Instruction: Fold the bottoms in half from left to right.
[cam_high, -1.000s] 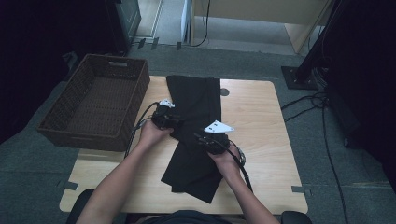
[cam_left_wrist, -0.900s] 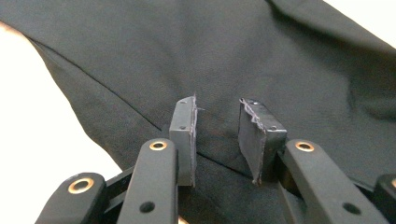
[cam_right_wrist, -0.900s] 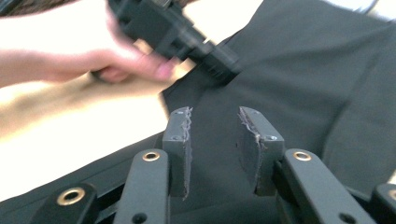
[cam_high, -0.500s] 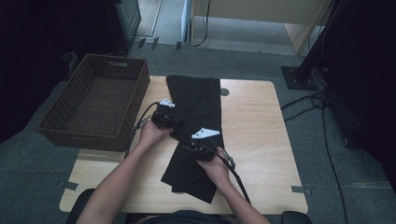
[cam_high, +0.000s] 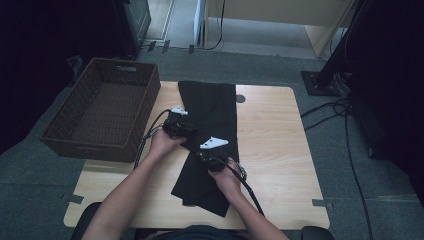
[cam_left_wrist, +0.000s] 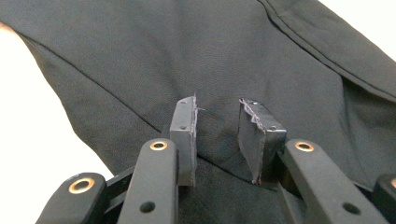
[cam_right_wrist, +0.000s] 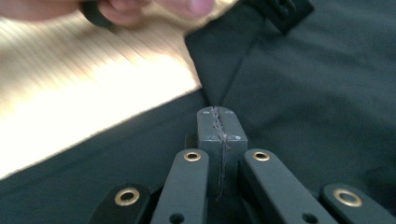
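The black trousers (cam_high: 210, 135) lay lengthwise down the middle of the wooden table (cam_high: 270, 140), creased at a bend, with the left gripper (cam_high: 181, 129) parted over the cloth, the right gripper (cam_high: 209, 154) just closed with pads together, and the wicker basket (cam_high: 102, 112) at left holding nothing.

a long black garment of smooth woven cloth (cam_high: 207, 135), likely trousers, lies flat along the light wooden table (cam_high: 280, 150), bent partway so its near half angles left toward the table's front edge. stitched seams run down it, and the far end reaches the table's back edge.
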